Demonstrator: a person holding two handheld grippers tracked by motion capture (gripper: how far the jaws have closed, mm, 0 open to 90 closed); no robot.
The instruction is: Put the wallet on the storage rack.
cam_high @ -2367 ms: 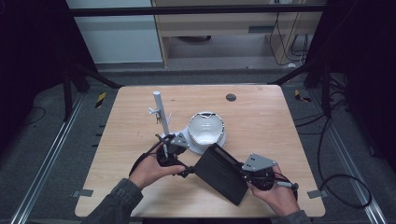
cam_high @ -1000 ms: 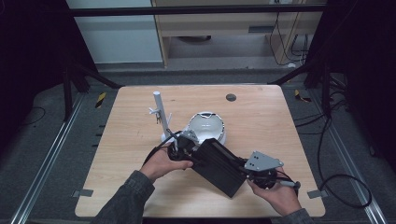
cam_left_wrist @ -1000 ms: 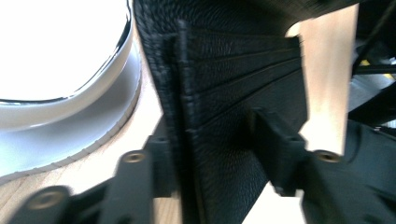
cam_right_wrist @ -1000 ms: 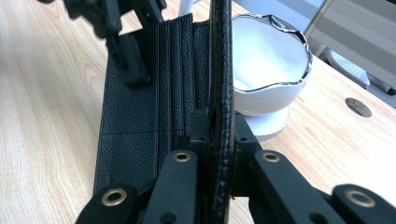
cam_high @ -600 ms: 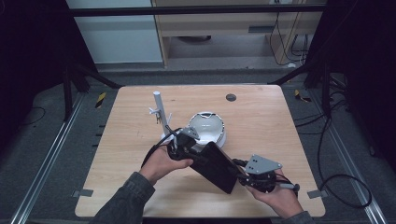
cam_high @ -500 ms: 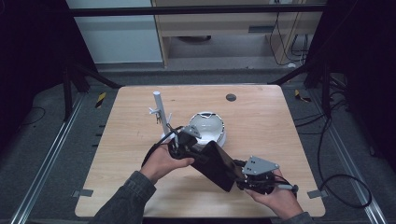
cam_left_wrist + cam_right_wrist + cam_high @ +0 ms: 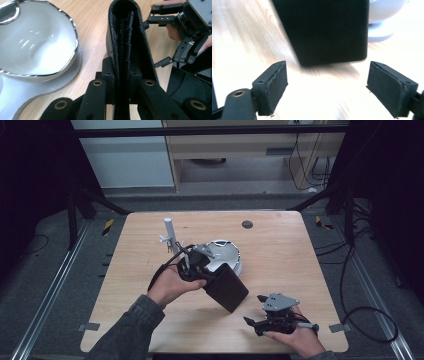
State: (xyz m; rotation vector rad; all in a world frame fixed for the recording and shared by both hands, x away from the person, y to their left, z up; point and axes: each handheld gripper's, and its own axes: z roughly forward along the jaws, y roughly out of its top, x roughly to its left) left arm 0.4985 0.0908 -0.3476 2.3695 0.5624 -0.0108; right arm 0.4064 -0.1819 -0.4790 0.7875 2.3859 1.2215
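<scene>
At the table's near edge the right gripper (image 7: pixel 256 322) waits with jaws spread wide and empty, while beyond it the left gripper (image 7: pixel 196 270) clamps one end of a black leather wallet (image 7: pixel 227 287), seemingly light and pliable, beside a white bowl (image 7: pixel 226 254).

The table (image 7: pixel 280 250) is pale wood with a matt, visible grain. The black wallet (image 7: pixel 130 42) looks like pebbled, matt leather. The white bowl (image 7: pixel 32 42) is glossy and smooth, with a shiny metallic rim. Both grippers' jaws are matt black plastic.
</scene>
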